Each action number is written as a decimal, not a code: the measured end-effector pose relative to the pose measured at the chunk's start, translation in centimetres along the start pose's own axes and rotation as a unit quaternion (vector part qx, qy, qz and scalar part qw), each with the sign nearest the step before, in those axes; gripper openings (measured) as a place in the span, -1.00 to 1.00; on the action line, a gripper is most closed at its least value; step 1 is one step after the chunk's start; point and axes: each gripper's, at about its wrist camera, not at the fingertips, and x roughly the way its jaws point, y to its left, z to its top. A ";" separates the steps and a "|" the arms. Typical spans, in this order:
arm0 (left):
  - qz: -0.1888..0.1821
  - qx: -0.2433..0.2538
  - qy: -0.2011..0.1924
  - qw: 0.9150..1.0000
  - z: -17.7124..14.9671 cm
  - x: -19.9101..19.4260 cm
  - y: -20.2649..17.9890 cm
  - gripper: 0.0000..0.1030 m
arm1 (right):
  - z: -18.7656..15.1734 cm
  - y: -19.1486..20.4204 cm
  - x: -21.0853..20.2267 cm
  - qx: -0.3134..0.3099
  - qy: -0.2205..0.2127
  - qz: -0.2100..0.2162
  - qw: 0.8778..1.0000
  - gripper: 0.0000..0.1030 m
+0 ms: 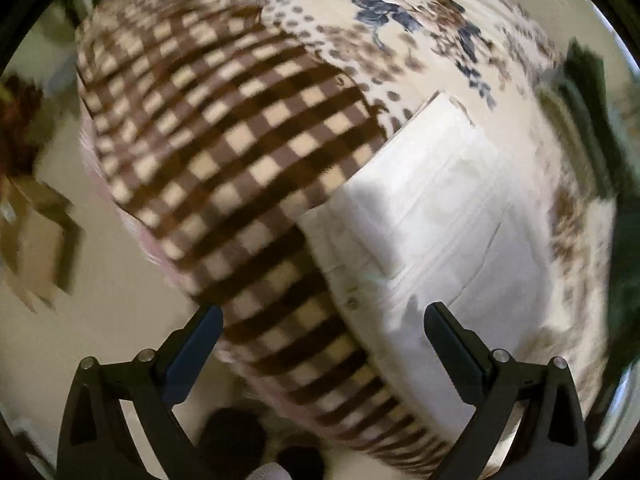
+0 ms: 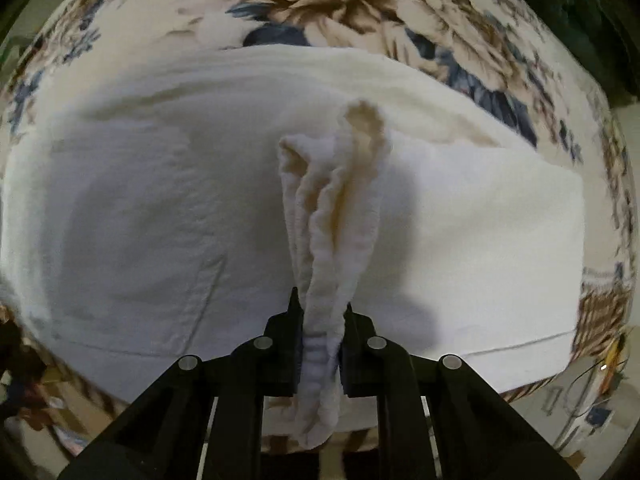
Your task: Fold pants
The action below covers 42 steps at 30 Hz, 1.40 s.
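The white pants (image 1: 440,220) lie folded flat on a bed, partly on a brown checked blanket (image 1: 224,152). My left gripper (image 1: 322,320) is open and empty, held above the blanket's edge and the near end of the pants. In the right wrist view the pants (image 2: 140,208) fill the middle. My right gripper (image 2: 320,312) is shut on a bunched, ruffled strip of the white pants fabric (image 2: 332,200), which stands up between the jaws above the flat part.
A cream bedspread with brown and blue flowers (image 1: 400,12) covers the bed; it also shows in the right wrist view (image 2: 360,4). Pale floor (image 1: 100,300) and a cardboard box (image 1: 36,232) lie left of the bed. Dark shapes (image 1: 236,440) sit on the floor below.
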 end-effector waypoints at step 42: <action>-0.111 -0.018 -0.188 0.976 -3.2 -7.3 -3.9 -0.62 | 1.0 -7.7 -0.3 0.029 0.048 0.206 0.977 -0.04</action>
